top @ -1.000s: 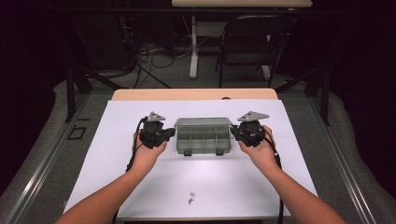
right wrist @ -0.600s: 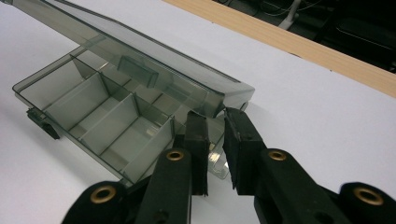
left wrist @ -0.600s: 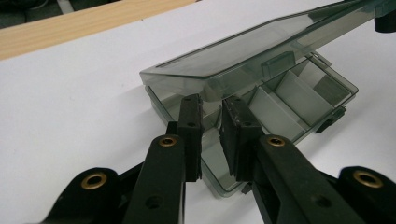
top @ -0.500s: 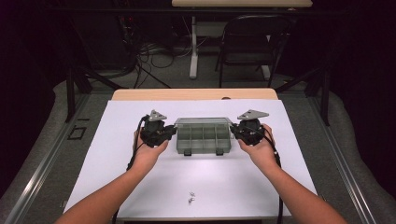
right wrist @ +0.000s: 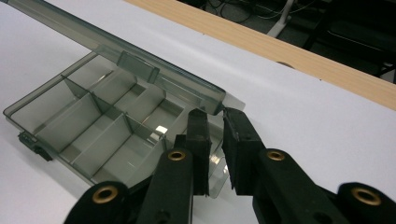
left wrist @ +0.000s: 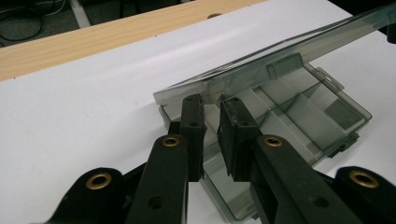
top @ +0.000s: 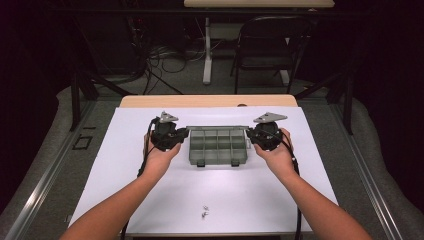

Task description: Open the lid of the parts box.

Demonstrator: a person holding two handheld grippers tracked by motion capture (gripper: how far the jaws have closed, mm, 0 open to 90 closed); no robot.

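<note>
A grey see-through compartment box (top: 217,150) (left wrist: 299,116) (right wrist: 93,121) lies open on the white sheet, its compartments empty. Its lid (top: 217,128) (left wrist: 289,51) (right wrist: 116,46) stands tilted up over the tray. My left gripper (top: 184,134) (left wrist: 212,105) is at the box's left end. Its jaws have just been closing a little, with the lid's end edge between the tips. At the right end my right gripper (top: 250,134) (right wrist: 215,116) has its jaws nearly together on the lid's other corner.
Two or three small metal parts (top: 204,211) lie on the white sheet (top: 225,190) near the front edge. A wooden table edge (top: 207,101) runs behind the sheet. A chair (top: 270,45) and cables stand on the floor beyond.
</note>
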